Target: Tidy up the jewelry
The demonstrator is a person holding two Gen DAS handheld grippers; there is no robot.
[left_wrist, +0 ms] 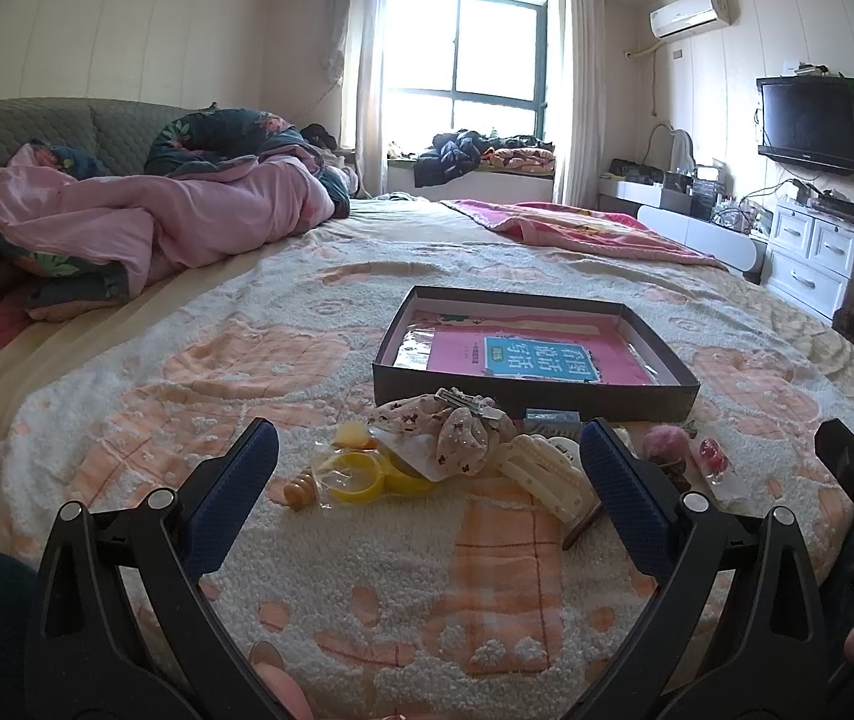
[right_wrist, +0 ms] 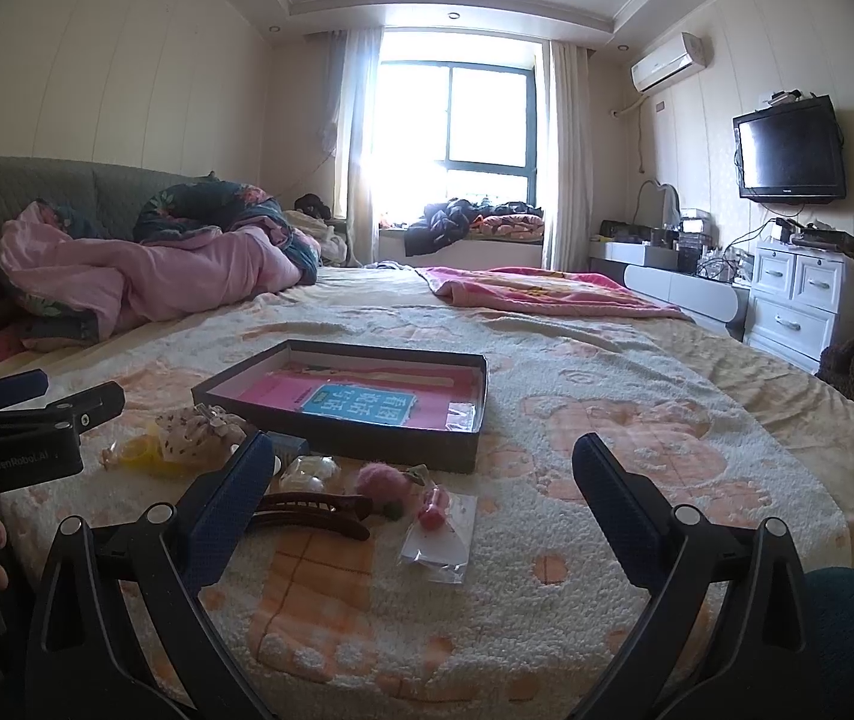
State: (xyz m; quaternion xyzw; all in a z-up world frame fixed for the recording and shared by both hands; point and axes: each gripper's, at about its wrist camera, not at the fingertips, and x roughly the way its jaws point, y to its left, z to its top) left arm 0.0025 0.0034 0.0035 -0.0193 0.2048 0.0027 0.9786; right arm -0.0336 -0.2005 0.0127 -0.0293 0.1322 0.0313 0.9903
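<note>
A pile of hair accessories lies on the bed in front of a dark shallow box (left_wrist: 532, 399) (right_wrist: 336, 435) lined with a pink book. In the pile are a floral scrunchie (left_wrist: 457, 435) (right_wrist: 195, 435), yellow rings (left_wrist: 360, 477), a cream claw clip (left_wrist: 547, 471), a pink pompom (left_wrist: 664, 444) (right_wrist: 381, 480), a brown barrette (right_wrist: 312, 513) and a clear bag with a red piece (right_wrist: 439, 531). My left gripper (left_wrist: 430, 468) is open and empty, just short of the pile. My right gripper (right_wrist: 423, 483) is open and empty, over the pompom and bag.
A rumpled pink quilt (left_wrist: 144, 222) lies at the back left of the bed and a pink blanket (left_wrist: 577, 228) at the back right. White drawers (left_wrist: 817, 252) and a wall TV (left_wrist: 811, 123) stand to the right.
</note>
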